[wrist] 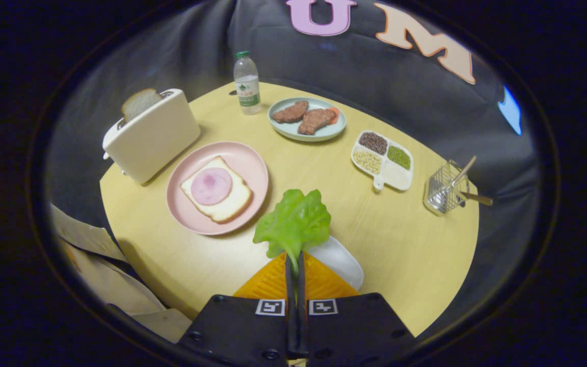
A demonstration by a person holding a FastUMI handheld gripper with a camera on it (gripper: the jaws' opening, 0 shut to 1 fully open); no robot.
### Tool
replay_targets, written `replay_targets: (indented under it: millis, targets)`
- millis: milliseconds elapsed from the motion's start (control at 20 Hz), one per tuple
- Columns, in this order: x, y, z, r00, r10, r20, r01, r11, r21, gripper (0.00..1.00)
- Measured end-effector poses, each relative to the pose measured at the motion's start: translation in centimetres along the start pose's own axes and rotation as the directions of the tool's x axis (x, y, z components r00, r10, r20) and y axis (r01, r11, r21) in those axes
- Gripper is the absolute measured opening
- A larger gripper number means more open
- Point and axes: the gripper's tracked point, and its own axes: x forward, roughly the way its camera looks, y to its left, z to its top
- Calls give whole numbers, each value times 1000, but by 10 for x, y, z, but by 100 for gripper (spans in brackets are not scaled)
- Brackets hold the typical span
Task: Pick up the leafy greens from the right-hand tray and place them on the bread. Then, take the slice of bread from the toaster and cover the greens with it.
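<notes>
Pinched tight on the stem of the leafy greens, the gripper hangs over the white tray — the bread on the pink plate lies ahead and leftward, toaster beyond.

Green leafy greens, pink plate, pale yellow table.

I count two bread slices, two meat patties, one lettuce leaf pinched between my gripper's fingers, one toaster, one bottle.

Dim, soft shadows, perhaps blurred edges
</notes>
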Motion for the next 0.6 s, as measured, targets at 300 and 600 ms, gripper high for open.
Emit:
replay_targets:
  millis: [300,600]
  targets:
    - [3,55,49,996,78,41,-76,995,-59,3]
    - [35,111,75,985,168,40,-164,983,-81,3]
